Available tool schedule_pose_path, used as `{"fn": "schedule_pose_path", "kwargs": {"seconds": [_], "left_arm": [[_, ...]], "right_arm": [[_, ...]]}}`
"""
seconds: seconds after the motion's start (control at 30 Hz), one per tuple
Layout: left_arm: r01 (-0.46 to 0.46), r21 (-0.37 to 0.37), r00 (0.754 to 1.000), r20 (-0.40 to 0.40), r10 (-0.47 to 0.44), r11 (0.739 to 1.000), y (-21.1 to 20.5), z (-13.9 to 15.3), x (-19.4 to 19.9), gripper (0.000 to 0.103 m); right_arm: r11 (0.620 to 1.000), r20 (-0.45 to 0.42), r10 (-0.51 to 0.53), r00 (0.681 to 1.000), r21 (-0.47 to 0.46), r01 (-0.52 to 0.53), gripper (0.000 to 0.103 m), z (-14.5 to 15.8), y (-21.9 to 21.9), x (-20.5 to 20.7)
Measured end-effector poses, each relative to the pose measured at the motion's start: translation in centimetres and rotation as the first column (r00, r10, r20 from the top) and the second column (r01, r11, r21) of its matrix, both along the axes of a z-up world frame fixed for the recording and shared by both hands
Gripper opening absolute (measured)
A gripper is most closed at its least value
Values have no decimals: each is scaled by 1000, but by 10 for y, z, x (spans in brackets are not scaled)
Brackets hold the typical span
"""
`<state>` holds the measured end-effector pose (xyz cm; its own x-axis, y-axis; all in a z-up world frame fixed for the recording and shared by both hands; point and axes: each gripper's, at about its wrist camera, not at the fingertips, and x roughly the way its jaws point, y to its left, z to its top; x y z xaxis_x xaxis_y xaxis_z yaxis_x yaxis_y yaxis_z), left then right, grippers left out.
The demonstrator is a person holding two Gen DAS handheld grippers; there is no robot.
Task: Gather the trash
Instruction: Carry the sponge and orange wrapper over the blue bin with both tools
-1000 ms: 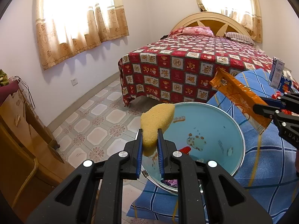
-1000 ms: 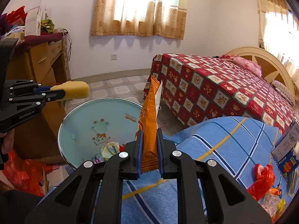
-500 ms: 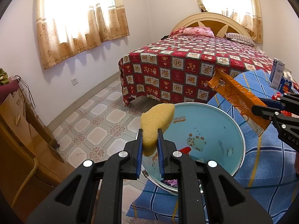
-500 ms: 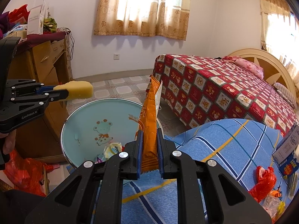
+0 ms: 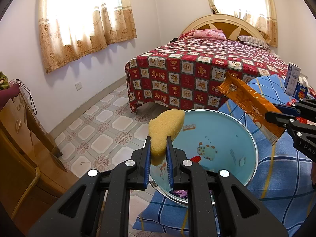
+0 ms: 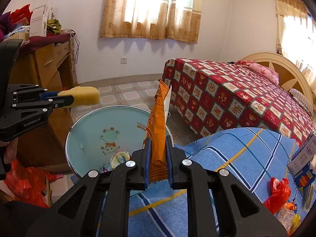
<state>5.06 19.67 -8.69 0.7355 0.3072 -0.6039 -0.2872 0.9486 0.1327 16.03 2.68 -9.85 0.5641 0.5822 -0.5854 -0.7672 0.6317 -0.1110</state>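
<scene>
While fingers (image 5: 147,154) pinch the sponge (image 5: 165,127), the wrapper (image 6: 158,130) stands clamped.

sponge (image 5: 165,131): porous, rough foam | wrapper (image 5: 249,101): glossy crinkled foil-plastic | basin (image 6: 88,130): smooth glossy enamel, metal rim | claw (image 5: 157,150): matt black plastic | blue cloth (image 6: 233,152): woven, matt
</scene>
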Motion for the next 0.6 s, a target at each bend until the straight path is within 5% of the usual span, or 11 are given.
{"fn": "schedule_pose_path", "kwargs": {"seconds": [0.6], "left_arm": [[6, -2, 1000, -1, -6, 1000, -6, 2, 0, 14]], "right_arm": [[1000, -3, 2, 1000, 1, -2, 15, 1, 0, -2]]}}
